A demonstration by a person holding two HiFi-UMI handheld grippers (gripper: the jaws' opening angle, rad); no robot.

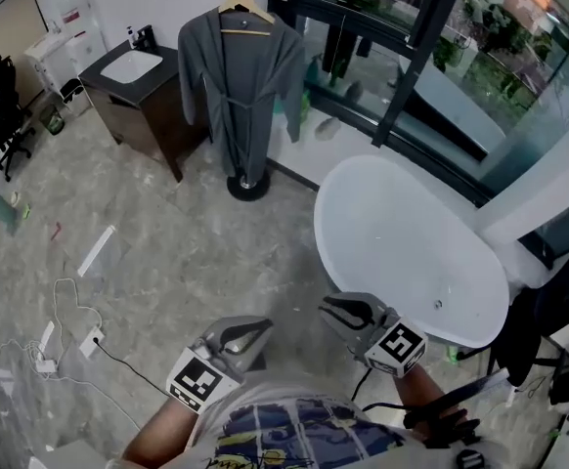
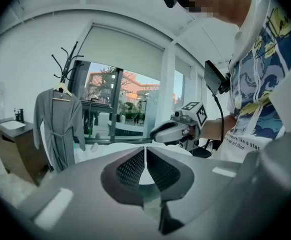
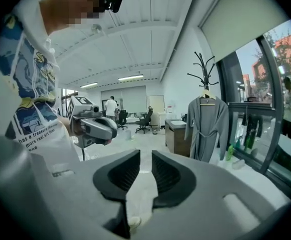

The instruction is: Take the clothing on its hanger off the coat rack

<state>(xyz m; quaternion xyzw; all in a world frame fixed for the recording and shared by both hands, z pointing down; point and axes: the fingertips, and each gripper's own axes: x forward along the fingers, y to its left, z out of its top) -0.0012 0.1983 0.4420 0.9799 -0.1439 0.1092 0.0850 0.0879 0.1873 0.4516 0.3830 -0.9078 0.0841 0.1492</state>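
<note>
Head view puts the grey bathrobe (image 1: 240, 96) on its wooden hanger (image 1: 246, 14) on the coat rack (image 1: 246, 188), well apart from the left hand-held gripper (image 1: 263, 327), closed and empty, and the right hand-held gripper (image 1: 328, 310), barely parted and empty, so such narrow jaws may knock the hanger loose.

The person's white T-shirt (image 3: 33, 134) bears small print. At the left of the right gripper view it reads "has a treasure like", "more real art than". At the right of the left gripper view, "like a star" is legible.
</note>
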